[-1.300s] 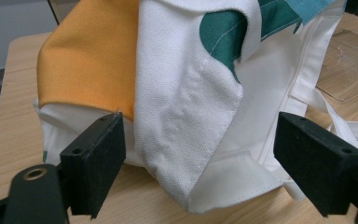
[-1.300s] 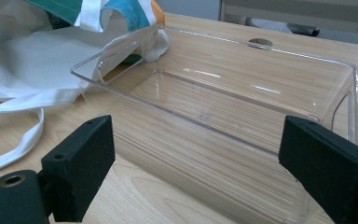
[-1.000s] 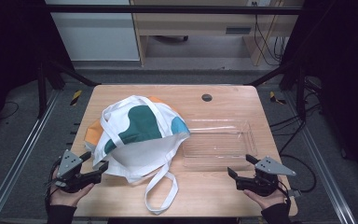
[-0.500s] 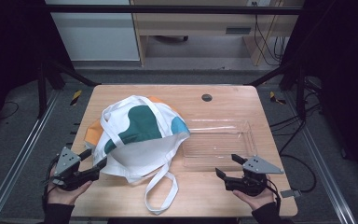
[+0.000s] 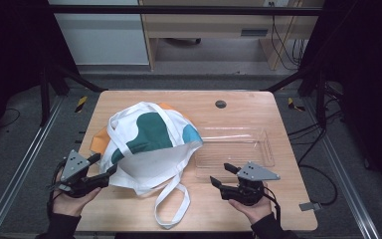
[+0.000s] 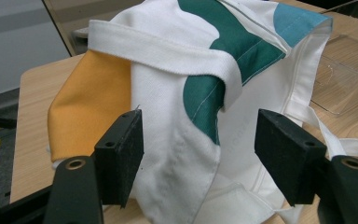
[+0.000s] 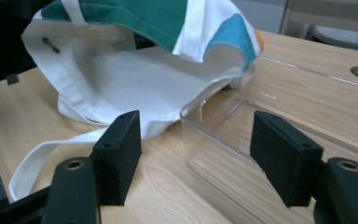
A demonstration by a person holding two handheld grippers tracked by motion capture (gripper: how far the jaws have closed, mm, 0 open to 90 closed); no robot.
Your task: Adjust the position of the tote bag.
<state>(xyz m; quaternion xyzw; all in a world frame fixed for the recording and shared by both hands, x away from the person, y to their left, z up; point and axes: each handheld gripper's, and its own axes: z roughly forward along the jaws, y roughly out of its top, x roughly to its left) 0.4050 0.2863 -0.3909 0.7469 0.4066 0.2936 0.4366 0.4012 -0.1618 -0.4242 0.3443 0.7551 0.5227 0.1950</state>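
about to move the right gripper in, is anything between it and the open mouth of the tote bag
Partly. The near-left corner of the clear plastic tray stands just ahead of the open right gripper, and the tote bag rim drapes onto that corner. Left of the tray, bare table leads to the bag.

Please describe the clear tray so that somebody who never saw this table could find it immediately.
Look at the wooden table, on its right half. The clear tray lies there, beside the white tote bag and just ahead of the right gripper. Unlike the colourful bag, it is transparent, shallow and rectangular, so the wood shows through it.
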